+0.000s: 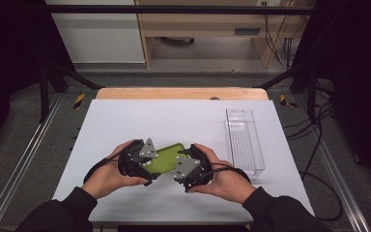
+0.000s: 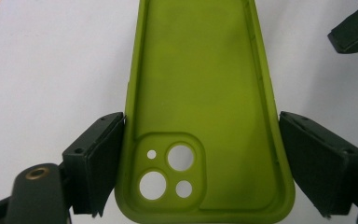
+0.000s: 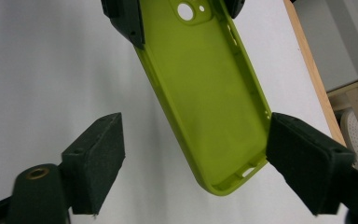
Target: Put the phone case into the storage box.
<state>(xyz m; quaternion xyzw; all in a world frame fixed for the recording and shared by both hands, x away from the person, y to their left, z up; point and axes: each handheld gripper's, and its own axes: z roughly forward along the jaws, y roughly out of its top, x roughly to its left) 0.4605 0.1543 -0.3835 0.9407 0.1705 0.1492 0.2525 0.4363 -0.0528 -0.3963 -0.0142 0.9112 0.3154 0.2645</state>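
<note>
A lime-green phone case (image 1: 166,157) lies inside-up on the white table (image 1: 125,121), between my two grippers. My left gripper (image 2: 200,154) is shut on its camera-cutout end, with a black pad (image 2: 105,154) pressed flat against each long side of the phone case (image 2: 205,102). In the right gripper view the phone case (image 3: 205,107) runs away from me, its port end between my jaws. My right gripper (image 3: 196,158) is open: its right pad (image 3: 303,158) touches the case's edge, while the left pad stands well clear. In the high view the left gripper (image 1: 147,159) and right gripper (image 1: 183,166) face each other.
A long clear plastic bin (image 1: 244,140) stands on the right side of the table, close to my right hand. The table's wooden far edge (image 1: 181,93) lies behind. Metal rails run along both sides of the table.
</note>
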